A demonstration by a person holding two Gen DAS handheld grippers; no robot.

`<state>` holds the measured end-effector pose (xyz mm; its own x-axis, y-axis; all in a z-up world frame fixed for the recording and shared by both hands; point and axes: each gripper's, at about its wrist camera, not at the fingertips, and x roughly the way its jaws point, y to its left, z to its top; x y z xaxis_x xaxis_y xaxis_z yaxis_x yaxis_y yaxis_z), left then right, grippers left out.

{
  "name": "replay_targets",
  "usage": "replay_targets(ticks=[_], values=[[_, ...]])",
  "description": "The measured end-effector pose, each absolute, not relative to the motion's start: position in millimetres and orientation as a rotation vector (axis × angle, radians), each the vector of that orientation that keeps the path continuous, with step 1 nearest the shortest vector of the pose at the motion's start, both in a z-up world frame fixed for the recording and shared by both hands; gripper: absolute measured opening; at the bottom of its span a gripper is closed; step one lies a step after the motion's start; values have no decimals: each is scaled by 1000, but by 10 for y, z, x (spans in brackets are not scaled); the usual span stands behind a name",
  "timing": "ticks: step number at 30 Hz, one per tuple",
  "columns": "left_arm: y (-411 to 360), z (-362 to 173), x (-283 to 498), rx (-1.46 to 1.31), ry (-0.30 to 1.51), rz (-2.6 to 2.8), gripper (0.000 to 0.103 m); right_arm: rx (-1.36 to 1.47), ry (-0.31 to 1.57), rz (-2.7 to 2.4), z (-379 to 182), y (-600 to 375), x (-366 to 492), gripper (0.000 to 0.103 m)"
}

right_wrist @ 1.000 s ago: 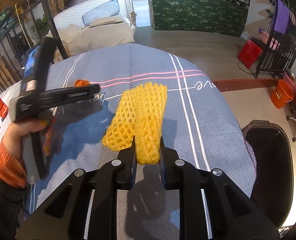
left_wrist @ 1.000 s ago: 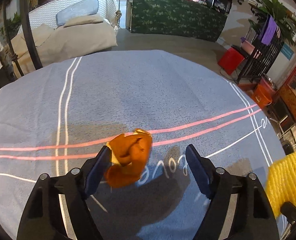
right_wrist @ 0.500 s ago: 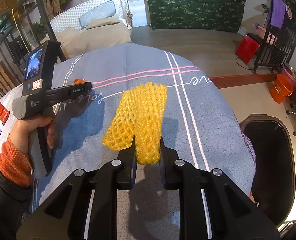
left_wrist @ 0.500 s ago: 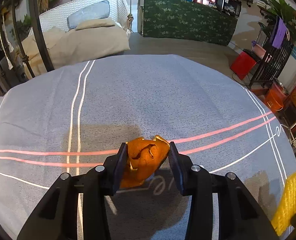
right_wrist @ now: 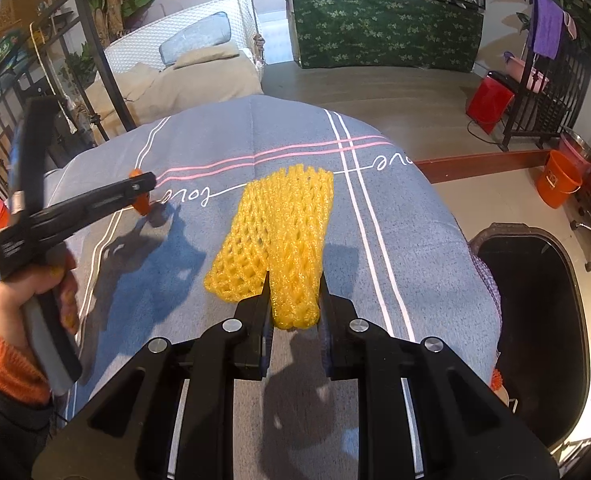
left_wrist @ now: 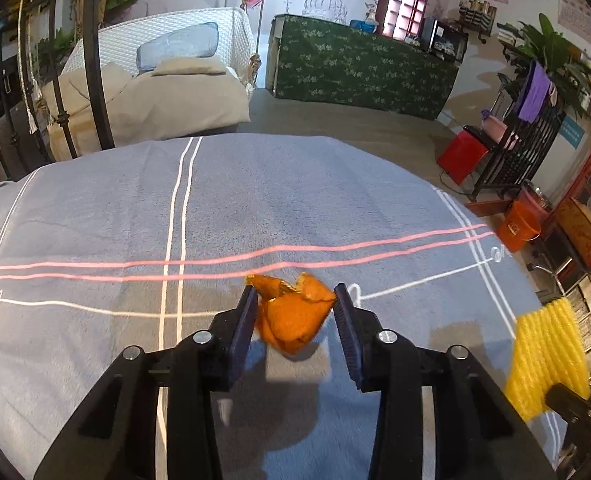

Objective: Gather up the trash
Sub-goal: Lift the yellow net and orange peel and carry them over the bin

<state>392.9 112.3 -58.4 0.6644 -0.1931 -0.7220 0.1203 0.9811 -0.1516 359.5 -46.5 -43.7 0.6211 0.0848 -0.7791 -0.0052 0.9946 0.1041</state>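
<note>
Your left gripper (left_wrist: 295,312) has an orange peel (left_wrist: 293,318) between its two fingers. The fingers press it from both sides, so the peel stays up off the grey cloth (left_wrist: 135,208) — you can see its shadow on the cloth below it. The peel is curled and thin, so I think a soft squeeze is best; too hard and it may crack, too loose and it may slip out.

Your right gripper (right_wrist: 293,304) is nearly closed on one end of a yellow foam net (right_wrist: 283,236). The net is folded in two, and the fingers pinch just the near end of one half. The rest of it lies flat on the cloth, pointing away from you. It is light and floppy, so holding one end should be enough to carry it.

The cloth covers a desk, or maybe a bed — I cannot tell which. Both bits of trash are over it, the peel on your left side and the net on your right, well apart.

A big black bin (right_wrist: 535,308) sits just beside the right edge of the cloth, low down. I think that is why you hold one thing in each gripper: you can take both to the bin in one go. The net is nearer to it. The peel has farther to travel, so keep your hold snug on the way.
</note>
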Motion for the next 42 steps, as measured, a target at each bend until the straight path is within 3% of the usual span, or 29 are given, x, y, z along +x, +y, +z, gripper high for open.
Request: replay_targets(ticks=[18,42], values=[[928,-235,3054,-148,718,-248,31,100,873,44,-446,-616,3106,19],[187,-147,2515,-113,657,-414,31,201,824,-97,-462,-1411,2543,19]])
